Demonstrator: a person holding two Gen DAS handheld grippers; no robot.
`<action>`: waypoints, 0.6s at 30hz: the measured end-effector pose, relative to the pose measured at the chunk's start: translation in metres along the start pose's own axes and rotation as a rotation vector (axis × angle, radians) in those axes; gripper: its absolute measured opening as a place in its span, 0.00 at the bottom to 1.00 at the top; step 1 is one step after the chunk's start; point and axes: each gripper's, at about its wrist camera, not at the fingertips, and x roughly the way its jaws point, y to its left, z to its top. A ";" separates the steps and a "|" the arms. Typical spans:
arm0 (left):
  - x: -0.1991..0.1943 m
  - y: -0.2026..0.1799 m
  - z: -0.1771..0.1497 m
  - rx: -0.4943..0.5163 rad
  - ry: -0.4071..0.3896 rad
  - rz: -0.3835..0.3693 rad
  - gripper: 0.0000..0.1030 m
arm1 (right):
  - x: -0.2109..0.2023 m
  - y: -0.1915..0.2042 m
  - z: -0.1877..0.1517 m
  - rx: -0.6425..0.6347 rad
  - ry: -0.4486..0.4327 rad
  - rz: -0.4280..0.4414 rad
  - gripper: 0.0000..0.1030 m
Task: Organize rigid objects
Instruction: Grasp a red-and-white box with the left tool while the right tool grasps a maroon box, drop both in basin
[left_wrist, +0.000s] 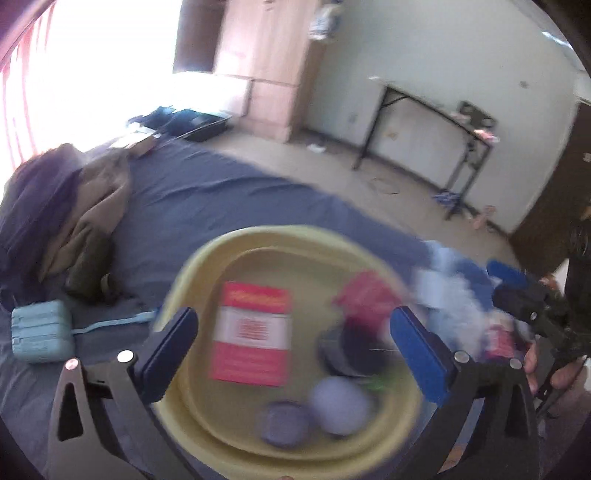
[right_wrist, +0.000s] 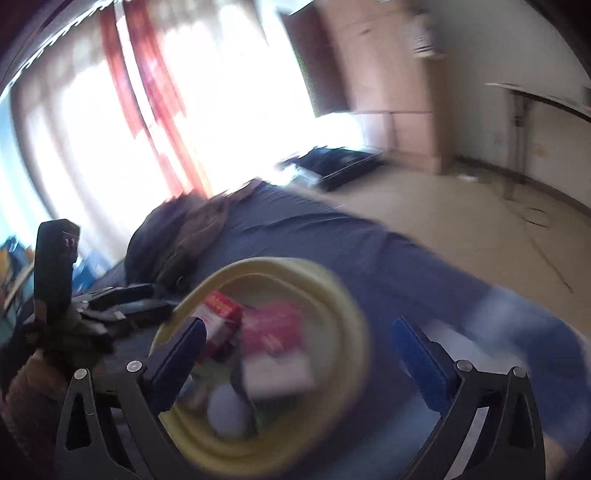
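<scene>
Yellow plastic, a round basin sits on the blue-sheeted bed, blurred in both views. Inside it lie a red-and-white box, a crumpled red packet, a dark round thing, a pale ball and a small dark tin. The left hand-held gripper hangs above the basin with its jaws spread wide and nothing between them. The right hand-held gripper is likewise released, its jaws apart over the basin's near side and gripping nothing. A teal case lies on the bed to the left of the basin, near a heap of brown and dark clothes. A blurred pale cloth lies just right of the basin.
</scene>
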 end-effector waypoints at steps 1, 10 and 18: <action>-0.005 -0.017 -0.002 0.017 -0.006 -0.029 1.00 | -0.033 -0.018 -0.012 0.026 -0.006 -0.059 1.00; 0.058 -0.222 -0.059 0.278 0.149 -0.285 1.00 | -0.227 -0.165 -0.146 0.235 -0.025 -0.546 1.00; 0.136 -0.322 -0.099 0.441 0.243 -0.223 1.00 | -0.214 -0.198 -0.191 0.233 0.041 -0.645 1.00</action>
